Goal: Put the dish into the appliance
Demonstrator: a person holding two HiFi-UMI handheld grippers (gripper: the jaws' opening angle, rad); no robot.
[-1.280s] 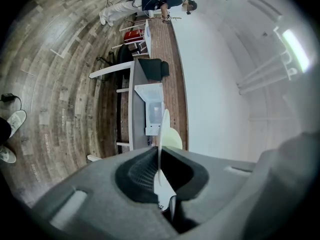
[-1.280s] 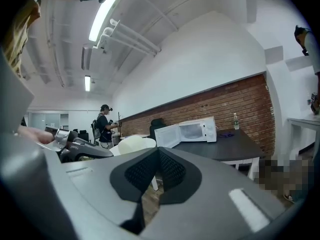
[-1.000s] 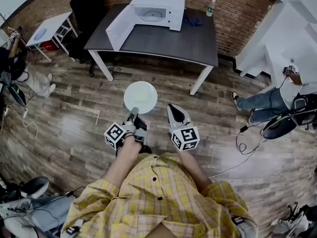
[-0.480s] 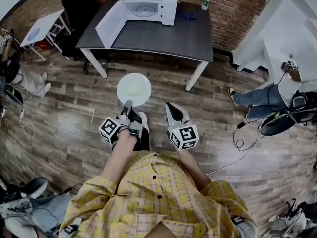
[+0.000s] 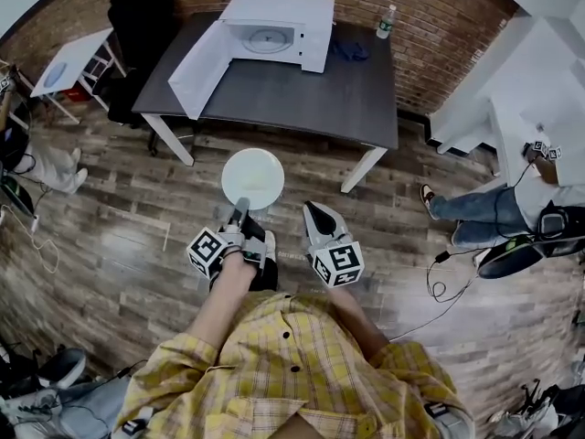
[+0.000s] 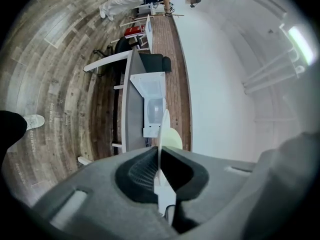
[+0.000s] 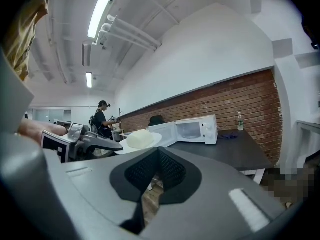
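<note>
My left gripper (image 5: pixel 240 214) is shut on the near rim of a white dish (image 5: pixel 253 178) and holds it level over the wood floor. In the left gripper view the dish (image 6: pixel 162 134) shows edge-on between the closed jaws of the left gripper (image 6: pixel 160 151). My right gripper (image 5: pixel 316 216) hovers to the right of the dish, jaws together with nothing between them; its tips meet in the right gripper view (image 7: pixel 159 151). Ahead, a white microwave (image 5: pixel 274 30) stands on a dark table (image 5: pixel 302 90), its door swung open to the left. The right gripper view shows the dish (image 7: pixel 140 140) and the microwave (image 7: pixel 195 129).
A water bottle (image 5: pixel 388 18) and a blue cloth (image 5: pixel 352 48) lie right of the microwave. A black chair (image 5: pixel 137 16) and a small white table (image 5: pixel 69 62) stand at the left. A seated person (image 5: pixel 512 199) and cables (image 5: pixel 448 273) are at the right.
Both grippers and the dish have moved forward toward the table, which now looks slightly nearer. The grip on the dish is unchanged.
</note>
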